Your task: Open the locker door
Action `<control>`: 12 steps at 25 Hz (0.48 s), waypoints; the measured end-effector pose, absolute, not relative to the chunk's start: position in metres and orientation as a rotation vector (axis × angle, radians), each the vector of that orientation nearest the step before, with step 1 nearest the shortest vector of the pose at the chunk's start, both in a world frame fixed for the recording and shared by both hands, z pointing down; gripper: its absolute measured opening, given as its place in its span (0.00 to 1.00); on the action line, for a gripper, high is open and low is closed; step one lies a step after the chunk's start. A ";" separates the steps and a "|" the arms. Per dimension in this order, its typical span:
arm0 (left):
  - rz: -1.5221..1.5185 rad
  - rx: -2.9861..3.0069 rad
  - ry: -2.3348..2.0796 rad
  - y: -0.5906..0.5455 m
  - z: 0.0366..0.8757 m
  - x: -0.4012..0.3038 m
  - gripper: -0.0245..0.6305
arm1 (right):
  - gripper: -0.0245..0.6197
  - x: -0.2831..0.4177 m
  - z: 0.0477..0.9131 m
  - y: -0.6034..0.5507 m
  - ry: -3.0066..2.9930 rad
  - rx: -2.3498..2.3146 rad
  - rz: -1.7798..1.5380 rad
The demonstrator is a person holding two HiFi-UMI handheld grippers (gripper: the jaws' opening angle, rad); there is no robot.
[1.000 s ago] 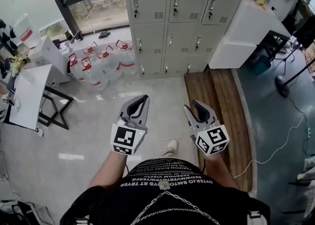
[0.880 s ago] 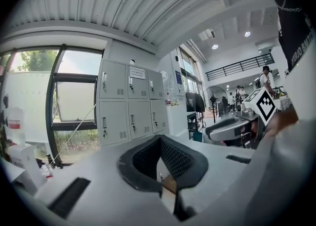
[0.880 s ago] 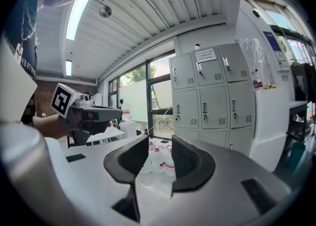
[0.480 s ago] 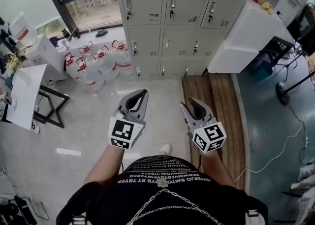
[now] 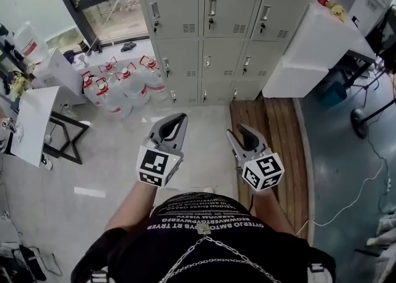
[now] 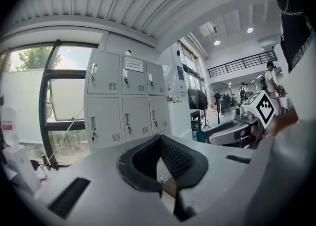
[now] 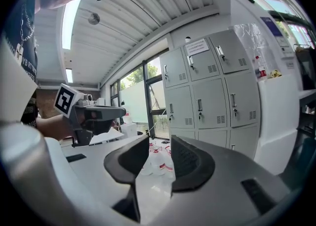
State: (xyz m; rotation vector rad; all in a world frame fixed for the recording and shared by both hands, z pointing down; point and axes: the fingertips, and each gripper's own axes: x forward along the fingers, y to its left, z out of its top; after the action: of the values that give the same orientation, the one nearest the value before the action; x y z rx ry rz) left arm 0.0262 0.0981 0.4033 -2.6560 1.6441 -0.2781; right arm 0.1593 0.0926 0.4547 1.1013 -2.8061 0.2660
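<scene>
A grey bank of lockers (image 5: 210, 9) stands ahead, every door closed, each with a small upright handle (image 5: 212, 8). Both grippers hang in front of my chest, well short of the lockers, touching nothing. My left gripper (image 5: 179, 116) is shut, its black pads meeting at the tips with nothing between them; the left gripper view shows it (image 6: 160, 138) pointing at the lockers (image 6: 126, 101). My right gripper (image 5: 240, 130) is open with a narrow empty gap. In the right gripper view it (image 7: 159, 146) has floor and bottles showing through the gap, and the lockers (image 7: 212, 86) are to the right.
Several large water bottles (image 5: 120, 80) crowd the floor left of the lockers, below a window. A white table (image 5: 31, 121) stands at far left, a white cabinet (image 5: 309, 46) right of the lockers. A wooden platform (image 5: 272, 145) and a cable (image 5: 352, 182) lie on the floor to the right.
The lockers have come nearer and lower in the head view as the person walks toward them. Both grippers keep the same pose in front of the body.
</scene>
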 end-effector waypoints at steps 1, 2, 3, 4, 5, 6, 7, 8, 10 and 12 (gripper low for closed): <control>-0.284 -2.662 1.641 0.095 0.405 0.029 0.04 | 0.22 0.160 0.457 0.088 -2.806 1.096 0.284; -0.289 -2.666 1.635 0.094 0.406 0.031 0.04 | 0.22 0.159 0.460 0.085 -2.808 1.088 0.302; -0.293 -2.666 1.631 0.094 0.407 0.031 0.04 | 0.22 0.157 0.461 0.081 -2.811 1.077 0.314; -0.300 -2.664 1.636 0.092 0.409 0.029 0.04 | 0.22 0.154 0.462 0.077 -2.814 1.062 0.320; -0.309 -2.662 1.652 0.089 0.412 0.024 0.04 | 0.22 0.149 0.463 0.071 -2.815 1.048 0.322; -0.320 -2.662 1.675 0.085 0.416 0.018 0.04 | 0.22 0.145 0.464 0.065 -2.817 1.034 0.323; -0.331 -2.663 1.700 0.081 0.420 0.012 0.04 | 0.22 0.140 0.464 0.060 -2.820 1.023 0.325; -0.341 -2.667 1.719 0.077 0.424 0.006 0.04 | 0.22 0.136 0.464 0.054 -2.824 1.016 0.328; -0.346 -2.675 1.728 0.066 0.429 -0.002 0.04 | 0.22 0.129 0.465 0.042 -2.828 1.013 0.334; -0.335 -2.683 1.703 0.048 0.430 -0.007 0.04 | 0.22 0.122 0.467 0.024 -2.819 1.026 0.327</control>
State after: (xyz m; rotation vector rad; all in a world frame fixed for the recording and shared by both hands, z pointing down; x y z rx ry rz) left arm -0.0072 0.0484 0.4295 -2.6831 1.7029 -0.3353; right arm 0.1219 0.0243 0.4665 1.0255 -2.8185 0.3266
